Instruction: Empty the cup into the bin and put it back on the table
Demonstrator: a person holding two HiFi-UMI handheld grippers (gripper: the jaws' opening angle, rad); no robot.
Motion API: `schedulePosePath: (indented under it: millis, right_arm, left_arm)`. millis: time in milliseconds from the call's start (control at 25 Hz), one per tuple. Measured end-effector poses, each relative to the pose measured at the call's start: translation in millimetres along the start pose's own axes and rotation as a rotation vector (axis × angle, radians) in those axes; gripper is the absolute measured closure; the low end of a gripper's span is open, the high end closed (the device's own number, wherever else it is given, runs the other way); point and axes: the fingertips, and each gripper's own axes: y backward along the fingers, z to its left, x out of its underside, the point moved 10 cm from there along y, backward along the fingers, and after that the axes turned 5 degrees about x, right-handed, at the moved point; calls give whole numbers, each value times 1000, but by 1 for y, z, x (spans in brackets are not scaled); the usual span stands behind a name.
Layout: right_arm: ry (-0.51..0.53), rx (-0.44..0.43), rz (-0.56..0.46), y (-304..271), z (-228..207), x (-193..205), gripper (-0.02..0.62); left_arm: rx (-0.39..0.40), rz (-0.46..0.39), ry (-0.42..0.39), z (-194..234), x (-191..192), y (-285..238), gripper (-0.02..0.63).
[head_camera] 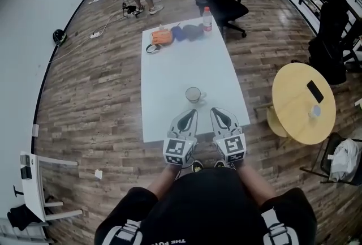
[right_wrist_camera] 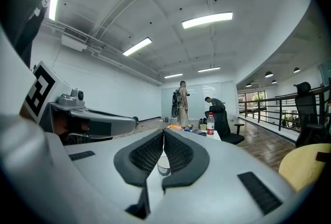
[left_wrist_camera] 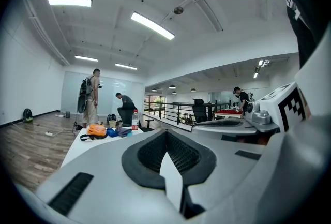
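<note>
Jaws: both pairs clenched, empty | head view: left gripper (head_camera: 191, 114) and right gripper (head_camera: 216, 111) side by side over the white bench's (head_camera: 169, 77) near edge, cup (head_camera: 193, 94) upright just beyond their tips | left gripper view: jaws together, bottle (left_wrist_camera: 135, 119) at far end | right gripper view: jaws together, cup (right_wrist_camera: 164, 166) just past them.

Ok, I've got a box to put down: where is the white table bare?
The white table is bare across its middle, between the cup near this end and the orange bundle, blue cloths and bottle crowding the far end. Left of the cup is free too.
</note>
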Motion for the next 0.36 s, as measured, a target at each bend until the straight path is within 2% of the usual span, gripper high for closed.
schedulePosePath:
  millis: [360]
  right_arm:
    - [-2, 6, 2, 2, 1, -2, 578]
  left_arm:
    - [8, -6, -2, -4, 1, 0, 584]
